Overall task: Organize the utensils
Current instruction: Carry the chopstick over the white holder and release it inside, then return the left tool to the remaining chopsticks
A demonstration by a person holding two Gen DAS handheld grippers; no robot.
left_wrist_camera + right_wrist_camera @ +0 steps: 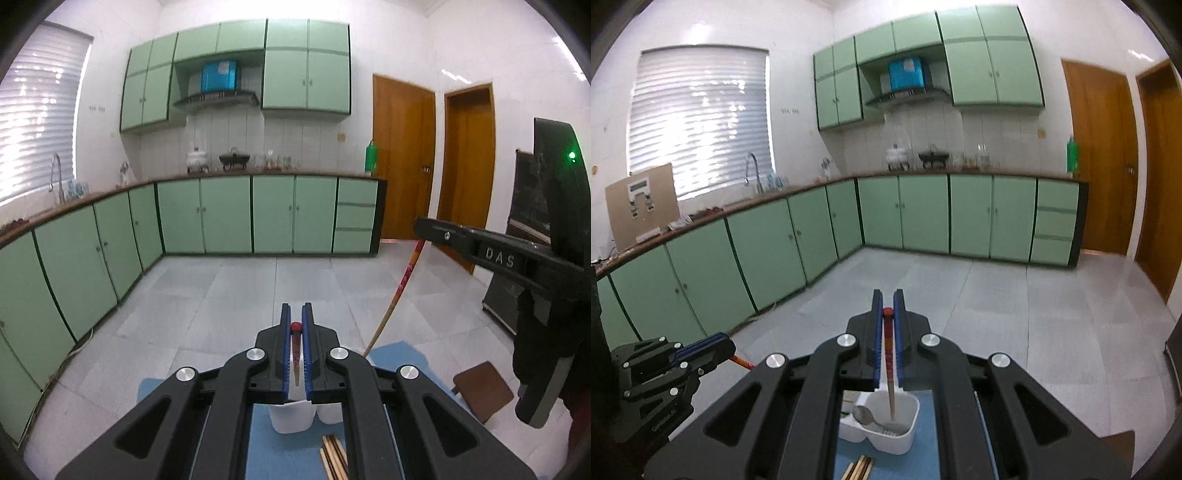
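Each hand-held gripper is clamped on a red-tipped chopstick: left (296, 314) on one chopstick (296, 347), right (887, 301) on another (888, 354). Only the right wrist view shows inside the white holder (908, 424): a spoon (864, 413) lies there. Loose chopsticks (858, 467) lie near on the blue mat (923, 458).

- Blue mat (925, 424) covers the work surface.
- White holder (901, 439) stands on the mat.
- Loose wooden chopsticks (860, 467) lie on the mat, near the holder.

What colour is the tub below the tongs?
White plastic tub; clearest in the right wrist view.
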